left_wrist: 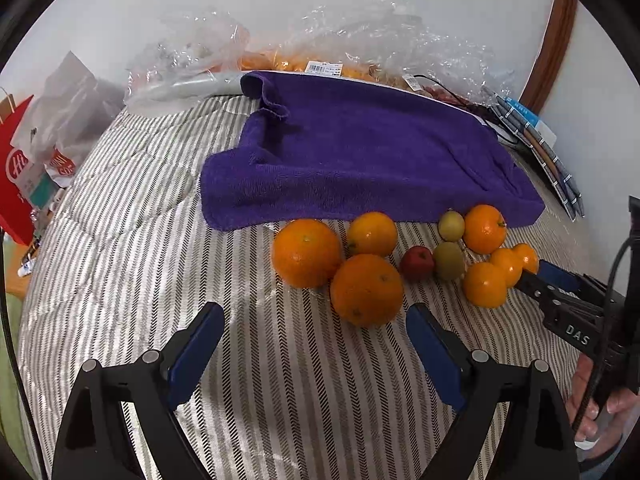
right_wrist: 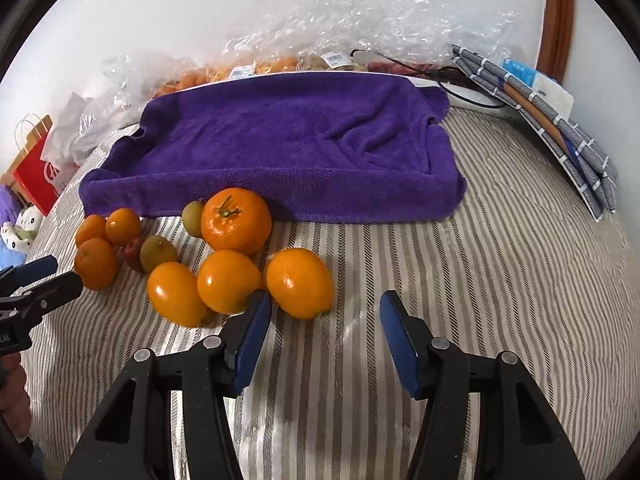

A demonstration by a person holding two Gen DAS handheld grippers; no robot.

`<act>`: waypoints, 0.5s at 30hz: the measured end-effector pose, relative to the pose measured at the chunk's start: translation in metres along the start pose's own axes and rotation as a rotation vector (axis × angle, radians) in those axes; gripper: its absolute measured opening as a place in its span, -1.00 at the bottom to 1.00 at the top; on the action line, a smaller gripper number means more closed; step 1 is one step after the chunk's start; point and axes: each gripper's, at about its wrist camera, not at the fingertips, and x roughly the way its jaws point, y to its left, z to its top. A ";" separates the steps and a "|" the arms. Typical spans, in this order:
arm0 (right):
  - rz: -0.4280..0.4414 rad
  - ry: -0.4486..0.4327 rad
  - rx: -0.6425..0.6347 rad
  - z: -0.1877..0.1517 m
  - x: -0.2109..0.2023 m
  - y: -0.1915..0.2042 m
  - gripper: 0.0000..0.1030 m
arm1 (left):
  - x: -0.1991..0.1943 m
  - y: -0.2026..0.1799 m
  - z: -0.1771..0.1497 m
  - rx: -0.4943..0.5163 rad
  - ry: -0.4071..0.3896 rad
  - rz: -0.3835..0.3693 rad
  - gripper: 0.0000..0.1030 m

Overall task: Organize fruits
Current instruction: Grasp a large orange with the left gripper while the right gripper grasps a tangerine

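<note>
On the striped bedspread [left_wrist: 120, 240], just before the purple towel [left_wrist: 360, 160], the fruits cluster touching. Both grippers, left [left_wrist: 316, 344] and right [right_wrist: 324, 332], hover with jaws apart, empty. Nudging the nearest orange [left_wrist: 366, 290] could scatter smaller neighbours.

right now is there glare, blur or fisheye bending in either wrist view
Left wrist view: sharp, black vignette at the corners, the striped cover bulges with fisheye bending, and the clear plastic bags glint. Right wrist view: also sharp, with bright highlights on the front oranges.
</note>
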 end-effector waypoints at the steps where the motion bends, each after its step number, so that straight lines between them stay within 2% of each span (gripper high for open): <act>1: 0.000 0.001 -0.002 0.001 0.002 0.000 0.10 | 0.001 0.001 0.001 -0.002 -0.001 -0.004 0.77; 7: -0.005 -0.017 -0.022 0.006 0.008 0.003 0.06 | 0.003 0.004 0.002 -0.009 -0.005 -0.011 0.77; 9: 0.001 -0.022 -0.019 0.008 0.009 0.002 -0.04 | 0.004 0.005 0.002 -0.014 -0.003 -0.014 0.77; 15: 0.006 -0.035 -0.021 0.010 0.010 0.002 -0.32 | 0.004 0.005 0.002 -0.019 0.001 -0.028 0.57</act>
